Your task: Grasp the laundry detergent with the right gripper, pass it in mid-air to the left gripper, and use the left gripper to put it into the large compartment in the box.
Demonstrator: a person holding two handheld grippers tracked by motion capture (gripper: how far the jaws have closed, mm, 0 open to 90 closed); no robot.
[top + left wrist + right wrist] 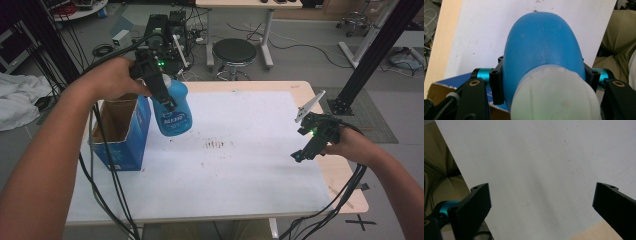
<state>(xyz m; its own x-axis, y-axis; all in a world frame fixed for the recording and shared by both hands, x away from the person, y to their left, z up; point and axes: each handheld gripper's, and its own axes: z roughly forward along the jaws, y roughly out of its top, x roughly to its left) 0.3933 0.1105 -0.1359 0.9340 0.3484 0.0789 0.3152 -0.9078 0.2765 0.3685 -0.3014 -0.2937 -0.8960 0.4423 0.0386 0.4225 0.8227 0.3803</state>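
A blue plastic bottle [174, 110] with a white cap hangs in the air over the table's left part, just right of the cardboard box [120, 131]. My left gripper [165, 100] is shut on the bottle, clamped across its upper body. In the left gripper view the blue bottle [544, 47] and its white cap [555, 96] rise between the black jaws, which press on both its sides. My right gripper [306, 149] hovers over the right side of the white sheet [240, 165]. In the right gripper view its gripper [541, 205] stands open, nothing between the jaws.
The open box, blue outside and brown inside, stands at the table's left edge. A small brown stain [216, 144] marks the sheet's middle. Cables trail off the front edge from both grippers. A stool [234, 52] and equipment stand behind the table.
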